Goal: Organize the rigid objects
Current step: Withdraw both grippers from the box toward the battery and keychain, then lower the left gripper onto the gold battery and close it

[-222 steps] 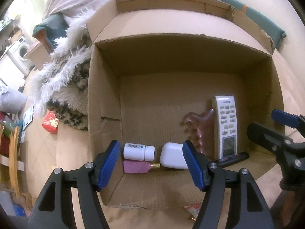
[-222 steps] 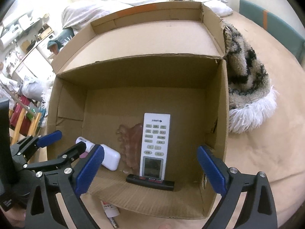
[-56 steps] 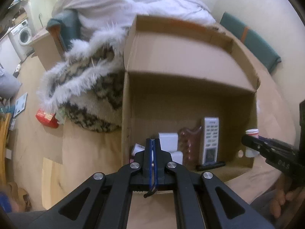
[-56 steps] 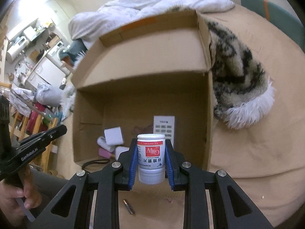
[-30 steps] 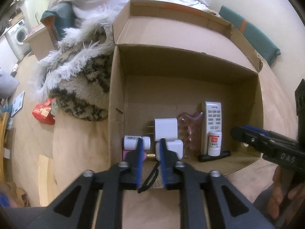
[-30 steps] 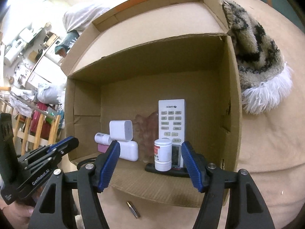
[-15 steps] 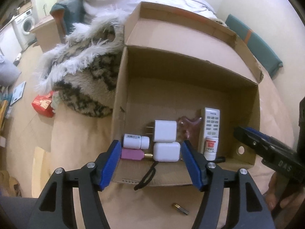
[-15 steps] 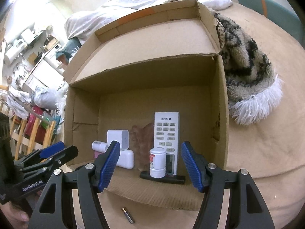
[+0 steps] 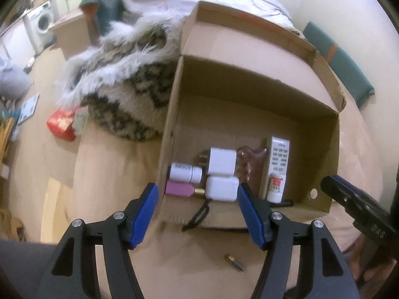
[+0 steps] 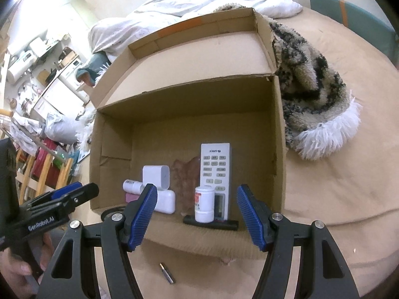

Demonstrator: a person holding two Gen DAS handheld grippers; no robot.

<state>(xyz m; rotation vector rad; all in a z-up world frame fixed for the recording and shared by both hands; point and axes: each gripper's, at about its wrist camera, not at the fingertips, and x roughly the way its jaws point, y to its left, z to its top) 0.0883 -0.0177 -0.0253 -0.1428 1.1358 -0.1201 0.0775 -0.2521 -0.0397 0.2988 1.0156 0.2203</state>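
Observation:
An open cardboard box [image 9: 249, 99] [image 10: 189, 104] lies on a beige bed. Inside it are a white remote [image 9: 278, 159] [image 10: 216, 169], an upright red-labelled pill bottle [image 9: 275, 186] [image 10: 205, 207], two white chargers [image 9: 222, 163] [image 10: 156, 176], a lying white bottle [image 9: 185, 172], a pink bottle [image 9: 178, 189], a pink comb [image 9: 249, 159] and a black stick [image 10: 212, 223]. My left gripper [image 9: 197, 211] is open and empty in front of the box. My right gripper [image 10: 197, 213] is open and empty just before the pill bottle.
A small metal bit [image 9: 235, 261] [image 10: 166, 276] lies on the bed in front of the box. A black cord [image 9: 198, 215] hangs over the box's front edge. A furry patterned blanket [image 9: 129, 92] [image 10: 311, 94] lies beside the box. A red packet [image 9: 61, 124] lies at the left.
Both grippers have drawn back a little from the box, both still open. The pill bottle stands where the right gripper let it go.

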